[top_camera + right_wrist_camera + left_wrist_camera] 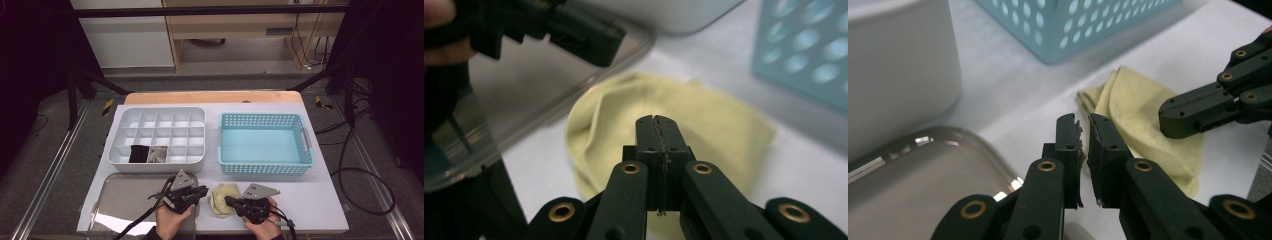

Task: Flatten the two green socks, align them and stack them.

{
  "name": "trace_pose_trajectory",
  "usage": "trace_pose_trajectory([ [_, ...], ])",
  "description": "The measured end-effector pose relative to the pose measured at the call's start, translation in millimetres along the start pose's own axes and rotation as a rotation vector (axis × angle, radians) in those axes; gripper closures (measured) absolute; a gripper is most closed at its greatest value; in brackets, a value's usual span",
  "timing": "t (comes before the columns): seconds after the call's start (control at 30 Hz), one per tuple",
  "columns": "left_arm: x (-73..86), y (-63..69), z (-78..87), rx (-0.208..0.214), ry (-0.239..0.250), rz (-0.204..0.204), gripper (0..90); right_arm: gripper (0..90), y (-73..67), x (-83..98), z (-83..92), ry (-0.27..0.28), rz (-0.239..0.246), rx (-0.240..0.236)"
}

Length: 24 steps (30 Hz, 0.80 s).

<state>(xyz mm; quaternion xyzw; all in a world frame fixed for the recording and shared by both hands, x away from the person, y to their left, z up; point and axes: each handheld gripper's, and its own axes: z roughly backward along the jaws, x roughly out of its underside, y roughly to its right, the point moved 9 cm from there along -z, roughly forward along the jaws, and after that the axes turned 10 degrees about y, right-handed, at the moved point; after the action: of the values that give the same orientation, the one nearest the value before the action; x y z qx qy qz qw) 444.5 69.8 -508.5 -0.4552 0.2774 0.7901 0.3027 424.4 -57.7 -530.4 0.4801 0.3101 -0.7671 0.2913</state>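
Both hands come in over the near edge of the bench, each holding a black gripper. From there the things run from largest to smallest.

Largest is the white bench top itself, with a wooden strip along its far edge. On its far left part sits the white divided organiser, many small compartments in rows; a black item and a grey item fill two neighbouring compartments of the row nearest the person. On the far right part stands the light blue perforated basket, well apart from the organiser. At the near left corner lies a shiny metal tray, its far rim just beside the organiser's near wall.

Near the middle of the near edge, between tray and basket, lies the yellow cloth, folded and rumpled, flat on the bench.

The left gripper hovers over the right end of the tray, pointing toward the cloth; its jaws stand a narrow slit apart with nothing between them, and its tips sit just short of the cloth's left edge. The right gripper points left over the cloth; its jaws are pressed fully together, and I cannot tell whether the tips touch the fabric or pinch any of it.
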Motion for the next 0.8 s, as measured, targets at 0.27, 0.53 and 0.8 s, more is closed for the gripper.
trace_pose_trajectory([
  [0.27,-12.1,18.0,-13.2,0.02,0.004,-0.061,80.1,90.0,30.7,-6.7,-5.4,-0.007,-0.008,0.09],
  [0.53,1.5,21.1,-26.1,0.002,-0.084,-0.105,74.1,86.1,28.5,-7.2,-2.9,0.002,-0.021,0.084],
  [0.8,10.1,18.9,-27.0,0.002,-0.119,-0.12,70.8,72.4,29.9,-8.0,28.6,0.023,-0.052,0.109],
])
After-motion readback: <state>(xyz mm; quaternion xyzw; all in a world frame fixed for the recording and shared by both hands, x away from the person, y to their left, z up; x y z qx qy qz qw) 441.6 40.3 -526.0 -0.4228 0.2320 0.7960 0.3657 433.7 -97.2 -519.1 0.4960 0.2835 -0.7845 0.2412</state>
